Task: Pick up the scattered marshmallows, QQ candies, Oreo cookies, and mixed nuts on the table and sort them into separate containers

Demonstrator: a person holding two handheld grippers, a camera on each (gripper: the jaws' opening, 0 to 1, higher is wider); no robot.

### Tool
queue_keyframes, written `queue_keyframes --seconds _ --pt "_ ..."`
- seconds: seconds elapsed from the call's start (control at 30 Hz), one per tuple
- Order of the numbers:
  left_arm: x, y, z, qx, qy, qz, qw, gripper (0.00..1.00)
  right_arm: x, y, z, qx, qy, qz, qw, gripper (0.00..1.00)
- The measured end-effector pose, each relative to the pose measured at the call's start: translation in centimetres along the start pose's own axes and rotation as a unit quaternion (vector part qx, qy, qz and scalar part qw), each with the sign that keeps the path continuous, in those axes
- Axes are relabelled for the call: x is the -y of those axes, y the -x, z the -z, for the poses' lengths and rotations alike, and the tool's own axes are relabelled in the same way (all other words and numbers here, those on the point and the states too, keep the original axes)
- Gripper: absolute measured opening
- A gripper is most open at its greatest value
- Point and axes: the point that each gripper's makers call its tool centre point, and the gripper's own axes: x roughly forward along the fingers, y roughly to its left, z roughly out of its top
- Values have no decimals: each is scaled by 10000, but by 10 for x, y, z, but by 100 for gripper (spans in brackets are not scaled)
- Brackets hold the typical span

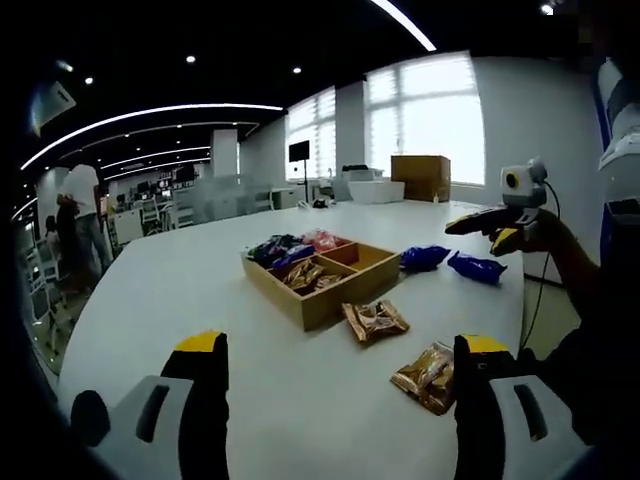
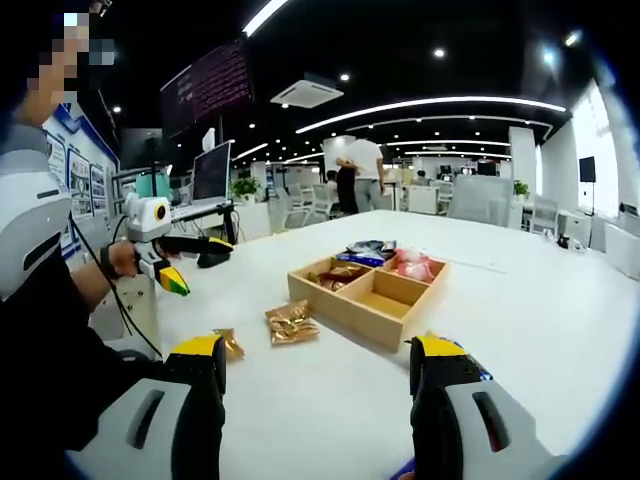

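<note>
So the big white table [image 1: 200,290] is taking up most of the left gripper view, and it's curving off toward an office full of desks and windows in the back. Sitting roughly mid-table is a wooden tray [image 1: 322,275] split into four compartments; in the right gripper view the same tray [image 2: 368,293] is showing dark blue packets in one far section, a reddish-pink packet in the other far one, brown packets in a near one, and one near section looking bare. Two blue packets [image 1: 452,262] are lying on the table just past the tray, near each other but apart. Two brown snack packets [image 1: 375,320] are lying loose in front of the tray, the second one [image 1: 428,376] closer to the left gripper's jaw, and neither is touching the tray. The left gripper [image 1: 340,375] is hanging over the near table edge with its yellow-tipped jaws spread wide and nothing between them. The right gripper [image 2: 318,365] is also sitting wide apart and empty, and you can see it from the other side too [image 1: 490,228], held up over the table's far edge by a person's hand. A couple of people [image 2: 358,172] are standing way back in the office.
</note>
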Motion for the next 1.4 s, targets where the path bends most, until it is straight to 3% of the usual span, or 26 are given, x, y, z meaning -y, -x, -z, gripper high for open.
queue_keyframes --seconds 0.57,0.73,1.4 --pt "9 -1 0 24 36 98 9999 92 0 1 3 -16 -14 13 10000 71" --pt "16 -5 6 -118 -130 133 9998 92 0 2 2 3 7 21 10000 71" --pt "44 -27 31 -342 -70 465 9983 89 1 3 4 -6 -13 43 10000 71"
